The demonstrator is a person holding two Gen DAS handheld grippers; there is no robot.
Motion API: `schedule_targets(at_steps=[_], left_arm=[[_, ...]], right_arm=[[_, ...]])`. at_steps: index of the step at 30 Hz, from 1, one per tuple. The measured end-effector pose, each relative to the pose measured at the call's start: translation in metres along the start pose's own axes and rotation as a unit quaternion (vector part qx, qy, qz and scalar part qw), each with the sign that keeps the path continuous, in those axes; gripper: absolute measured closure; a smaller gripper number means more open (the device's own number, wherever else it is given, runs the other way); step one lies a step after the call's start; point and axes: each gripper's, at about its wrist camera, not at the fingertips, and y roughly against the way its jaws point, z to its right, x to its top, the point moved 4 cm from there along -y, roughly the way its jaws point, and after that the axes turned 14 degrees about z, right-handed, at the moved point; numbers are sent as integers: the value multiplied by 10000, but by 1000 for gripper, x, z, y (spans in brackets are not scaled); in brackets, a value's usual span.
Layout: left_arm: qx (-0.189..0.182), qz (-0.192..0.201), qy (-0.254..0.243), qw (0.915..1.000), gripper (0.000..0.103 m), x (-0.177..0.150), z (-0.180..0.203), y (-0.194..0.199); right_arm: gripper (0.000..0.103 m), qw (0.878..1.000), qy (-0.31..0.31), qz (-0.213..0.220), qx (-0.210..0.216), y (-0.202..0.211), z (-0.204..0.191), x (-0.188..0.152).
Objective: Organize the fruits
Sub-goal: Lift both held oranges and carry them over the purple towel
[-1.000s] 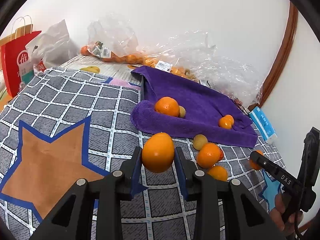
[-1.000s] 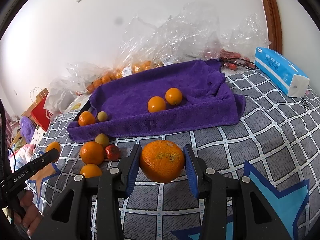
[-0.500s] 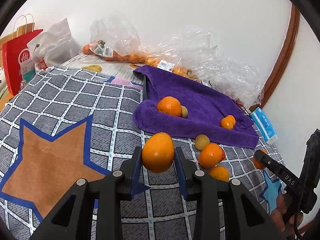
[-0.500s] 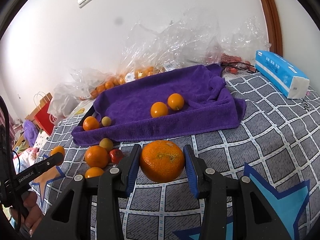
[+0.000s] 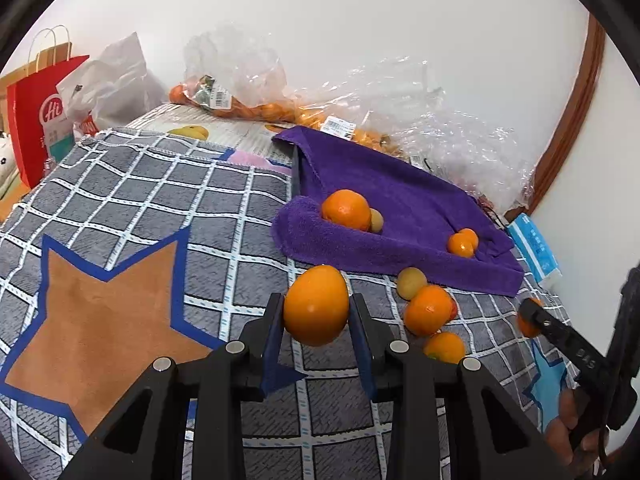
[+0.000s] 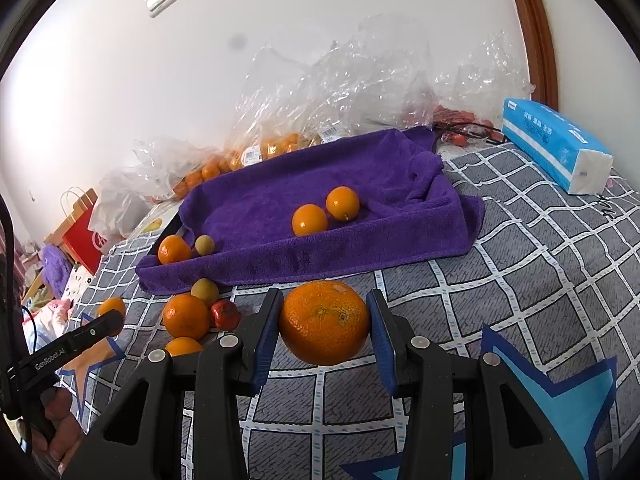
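Note:
My left gripper (image 5: pixel 316 320) is shut on a smooth orange (image 5: pixel 316 306) held above the checked cloth. My right gripper (image 6: pixel 325 330) is shut on a large rough-skinned orange (image 6: pixel 324 322). A tray lined with a purple towel (image 5: pixel 400 200) (image 6: pixel 280 200) lies ahead; it holds an orange (image 5: pixel 346 210), a small yellow-green fruit (image 5: pixel 377 221) and two small oranges (image 6: pixel 310 219) (image 6: pixel 343 203). In front of the tray lie loose oranges (image 6: pixel 186 316) (image 6: pixel 182 346), a yellow-green fruit (image 6: pixel 205 290) and a small red fruit (image 6: pixel 226 314).
Clear plastic bags of oranges (image 5: pixel 240 104) (image 6: pixel 280 144) lie behind the tray by the wall. A blue tissue pack (image 6: pixel 556 146) is at the right. A red paper bag (image 5: pixel 36 108) stands at the far left. A checked cloth with star patches (image 5: pixel 120 220) covers the surface.
Both grippers, each still holding its orange, have drawn a little closer to the tray, which looms slightly larger and lower in both views.

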Motion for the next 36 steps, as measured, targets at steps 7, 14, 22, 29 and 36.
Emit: schedule_targets(at_steps=[7,14,22,29,36], left_arm=[[-150,-61,-35,9999,73,31,9,7],[-366,139,-20,9992,72,75,25,6],[-484,413,-47,9980,72,117,45,-21],[-435,394,-5,9983,73,121,49,-63],[-413,331,130,9985,73,100,30,-88]], right_arm=[[60,9993,-67,292,-209,17,9,20],[60,9988,25,379,-311,14,10,52],[60,9971,83,682,-320,-7,1,92],[60,9954,267,892,-222,-37,-14,112],[60,9967,275,722,-231,-70,-10,89]])
